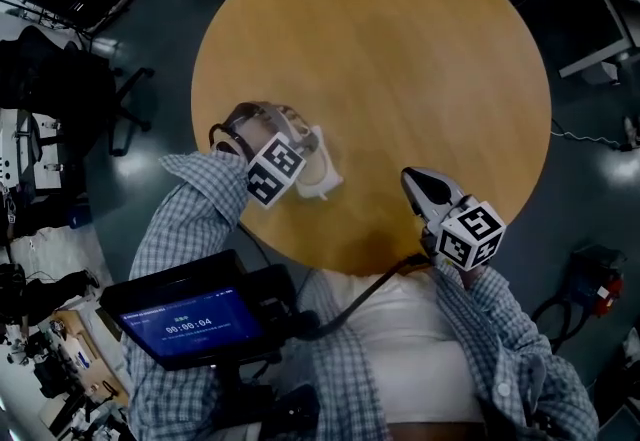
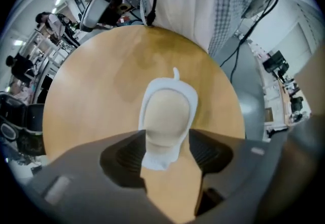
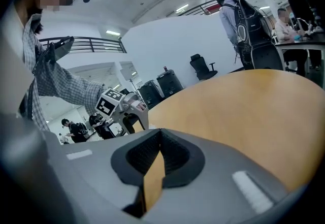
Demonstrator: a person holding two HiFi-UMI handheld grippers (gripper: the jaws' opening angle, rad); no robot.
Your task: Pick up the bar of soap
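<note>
Mid-approach, just before the grasp. Straddles the soap (image 2: 167, 114) with the left gripper (image 2: 167, 151), jaws spread to either side of the bar's near end, apparently not yet pinching. Soap in a white dish (image 2: 189, 97) near the table's (image 1: 400, 59) near-left edge. Holds the right gripper (image 3: 160, 152) over the near edge, jaws pressed together on nothing. Next: close the left jaws on the bar's sides, clear of the dish rim, then lift straight up.

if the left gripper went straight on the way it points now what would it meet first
The bar of soap, lying in its white dish on the table. Its near end sits between the left gripper's open jaws, so contact would come almost at once, though depth is unclear.
</note>
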